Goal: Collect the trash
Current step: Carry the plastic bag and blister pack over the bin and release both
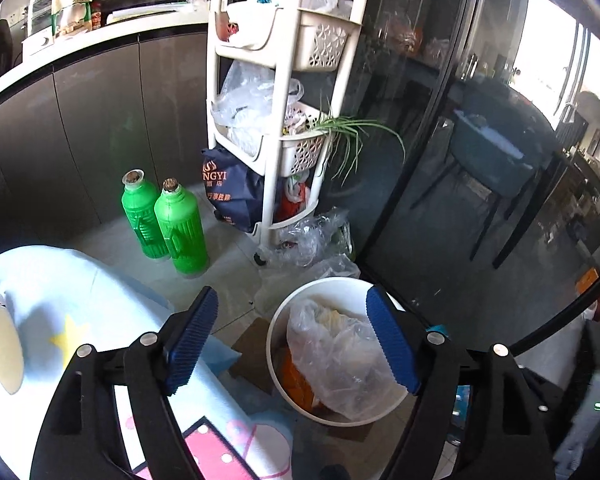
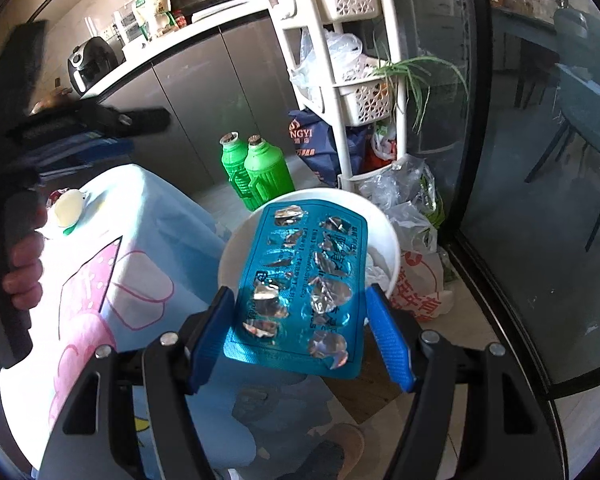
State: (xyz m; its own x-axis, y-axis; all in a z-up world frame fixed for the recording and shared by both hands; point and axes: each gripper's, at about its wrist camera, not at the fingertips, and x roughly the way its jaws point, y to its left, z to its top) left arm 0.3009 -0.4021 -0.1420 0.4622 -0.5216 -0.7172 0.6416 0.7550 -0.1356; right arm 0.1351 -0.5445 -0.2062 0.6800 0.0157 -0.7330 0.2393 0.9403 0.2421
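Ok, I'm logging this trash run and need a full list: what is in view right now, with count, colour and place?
bin: one, white, on the floor beside the table
plastic bag: one, clear, inside the bin
blister pack: one, blue, emptied, between the right claw's pads over the bin
bottles: two, green, on the floor by the cabinets
rack: one, white, tiered, holding bags
tote bag: one, navy, under the rack
tablecloth: one, light blue with pink print, on the table
left claw: open, empty, above the bin
right claw: shut on the blister pack
hand: one, on the left claw's handle
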